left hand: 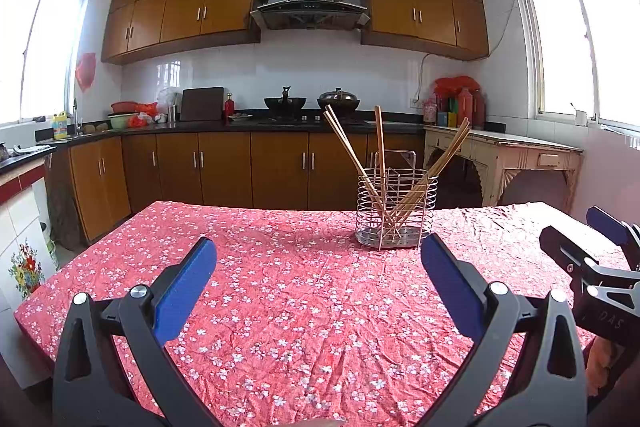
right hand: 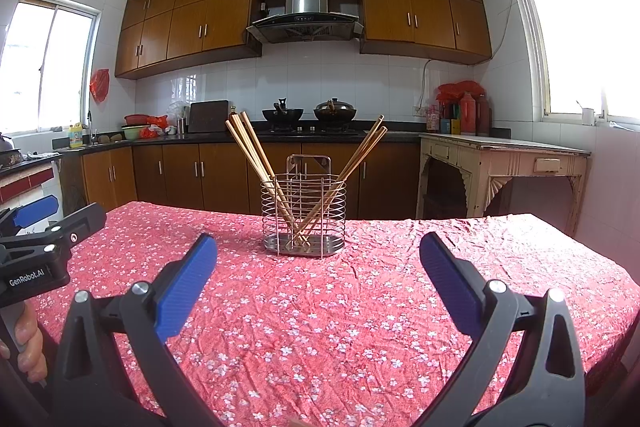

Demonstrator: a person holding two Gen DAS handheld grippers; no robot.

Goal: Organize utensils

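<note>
Chopsticks (right hand: 256, 151): all standing in wire holder (right hand: 303, 215); surface (right hand: 360, 307) bare; left gripper (left hand: 318, 285) and right gripper (right hand: 318, 283) fingers spread, empty; task seemingly complete.

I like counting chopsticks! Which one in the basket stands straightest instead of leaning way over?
The lone chopstick in the middle of the wire basket stands nearly upright; the left bunch and right bunch lean outward.

Two low wrist views across the table (left hand: 300, 307), sharing the chopstick holder (right hand: 304, 215).
</note>
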